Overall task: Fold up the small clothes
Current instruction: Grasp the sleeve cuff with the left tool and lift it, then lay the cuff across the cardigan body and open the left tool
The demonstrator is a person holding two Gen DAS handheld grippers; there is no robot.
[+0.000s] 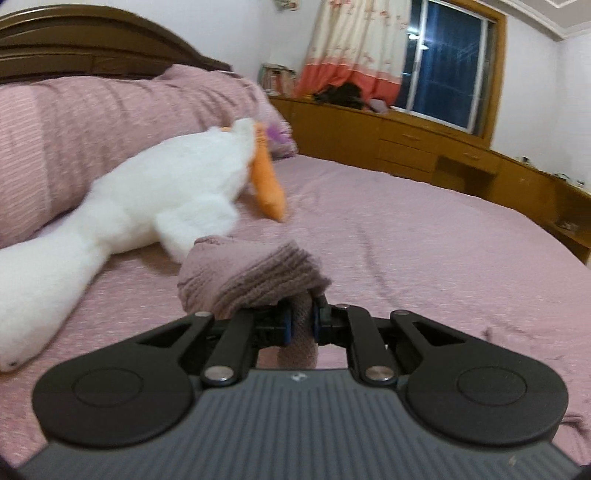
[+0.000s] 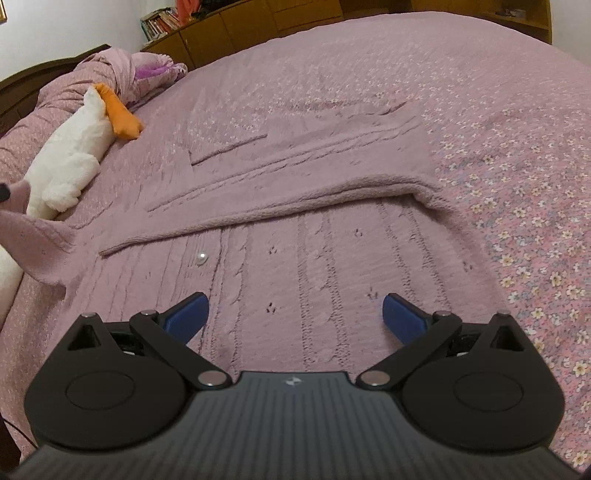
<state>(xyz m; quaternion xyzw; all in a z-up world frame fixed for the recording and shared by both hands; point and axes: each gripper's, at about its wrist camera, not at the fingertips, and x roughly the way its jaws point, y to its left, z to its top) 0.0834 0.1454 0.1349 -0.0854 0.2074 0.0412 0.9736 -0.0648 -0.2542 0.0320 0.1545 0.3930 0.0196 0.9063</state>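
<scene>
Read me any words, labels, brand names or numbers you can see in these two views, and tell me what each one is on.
No text can be read here.
Small pale logo mark on the grey ribbed body of the left gripper: a symbol, no letters legible.
Same mark on the right gripper: also illegible.
Row of books on the wooden shelf: spines too small and blurred.
Mauve cable-knit cardigan: no label showing.
</scene>
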